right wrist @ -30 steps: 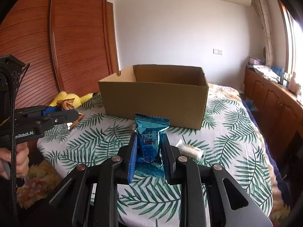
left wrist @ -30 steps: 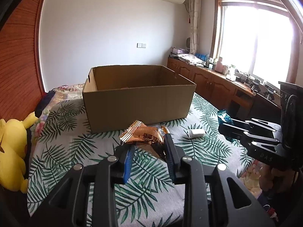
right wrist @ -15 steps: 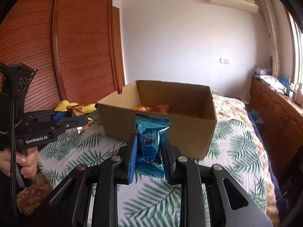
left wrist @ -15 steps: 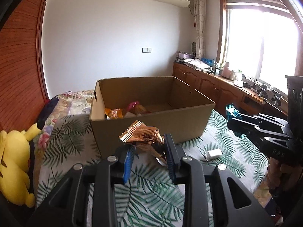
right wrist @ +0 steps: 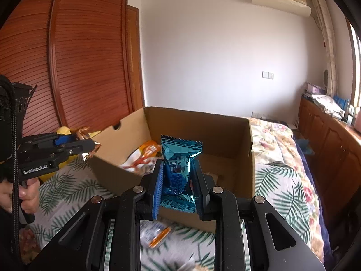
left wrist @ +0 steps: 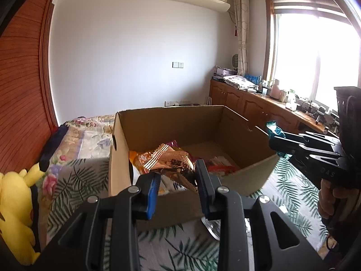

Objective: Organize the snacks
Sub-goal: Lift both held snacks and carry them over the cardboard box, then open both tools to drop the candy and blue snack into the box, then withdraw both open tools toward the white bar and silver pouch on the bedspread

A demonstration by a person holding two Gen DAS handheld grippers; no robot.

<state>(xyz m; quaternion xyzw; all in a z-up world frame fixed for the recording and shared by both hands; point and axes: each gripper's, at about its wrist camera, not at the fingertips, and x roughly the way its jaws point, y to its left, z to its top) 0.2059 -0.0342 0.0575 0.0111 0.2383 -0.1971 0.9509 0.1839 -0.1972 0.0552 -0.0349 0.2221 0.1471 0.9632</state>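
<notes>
An open cardboard box [left wrist: 252,171] [right wrist: 246,140] stands on the leaf-print bed cover with several snack packets inside. My left gripper [left wrist: 177,178] is shut on a gold foil snack packet [left wrist: 171,162] and holds it above the box's near left part. My right gripper [right wrist: 177,178] is shut on a blue foil snack packet [right wrist: 179,164], held upright above the box's near edge. The left gripper also shows at the left of the right wrist view [right wrist: 90,145], and the right gripper at the right of the left wrist view [left wrist: 274,143].
A loose white and orange packet [right wrist: 155,233] lies on the cover in front of the box. A yellow plush toy [left wrist: 13,205] sits at the bed's left edge. Wooden cabinets [left wrist: 252,108] run along the right wall, a wooden wardrobe [right wrist: 74,63] on the left.
Both grippers have risen and moved forward with their packets, from in front of the box to over its open top. The inside of the box has come into view.
</notes>
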